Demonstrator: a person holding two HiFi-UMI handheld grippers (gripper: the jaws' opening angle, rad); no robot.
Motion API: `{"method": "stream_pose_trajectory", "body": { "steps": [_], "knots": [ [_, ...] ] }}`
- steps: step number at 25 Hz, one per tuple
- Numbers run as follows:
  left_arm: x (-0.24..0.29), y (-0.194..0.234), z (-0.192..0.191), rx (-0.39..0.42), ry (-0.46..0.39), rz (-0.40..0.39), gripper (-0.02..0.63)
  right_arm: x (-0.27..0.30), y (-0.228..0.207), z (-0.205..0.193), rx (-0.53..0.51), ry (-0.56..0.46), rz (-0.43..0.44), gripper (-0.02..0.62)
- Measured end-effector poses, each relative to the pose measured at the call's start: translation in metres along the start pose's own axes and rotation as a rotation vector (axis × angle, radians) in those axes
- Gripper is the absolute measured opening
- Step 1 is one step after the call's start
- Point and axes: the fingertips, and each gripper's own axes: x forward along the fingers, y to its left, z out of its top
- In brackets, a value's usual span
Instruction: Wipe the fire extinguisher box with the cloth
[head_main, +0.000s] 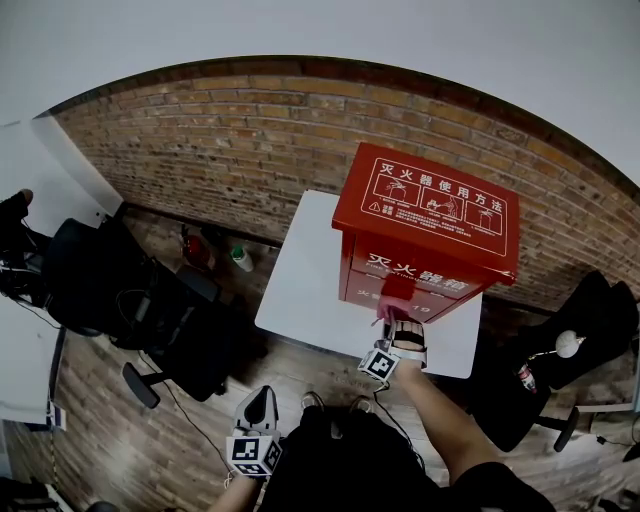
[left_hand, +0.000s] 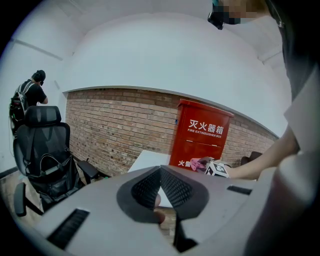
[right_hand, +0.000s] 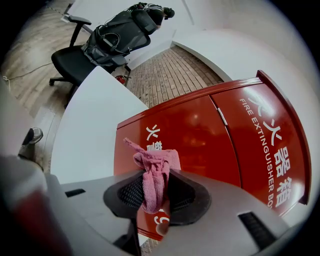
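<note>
— White lettering on the red metal box (head_main: 425, 235) reads "FIRE EXTINGUISHER BOX". And the cloth?
— The right gripper (right_hand: 152, 189) pinches the pink knitted cloth (right_hand: 155, 164) at the box's near front, on the white table (head_main: 300, 290). The left gripper (left_hand: 160, 189) is pressed together, empty.

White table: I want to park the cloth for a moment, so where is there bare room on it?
The widest bare patch lies left of the red fire extinguisher box, out to the left edge of the white table. In front of the box there is only a narrow strip, crowded by the right claw clamping the pink cloth.
</note>
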Motion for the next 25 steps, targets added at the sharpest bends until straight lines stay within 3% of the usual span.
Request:
{"method": "stream_pose_trajectory", "body": {
  "steps": [25],
  "knots": [
    [-0.006,0.007,-0.001,-0.005,0.018,0.079,0.017,0.033,0.072,-0.011,-0.016,0.037,0.157,0.114]
  ]
}}
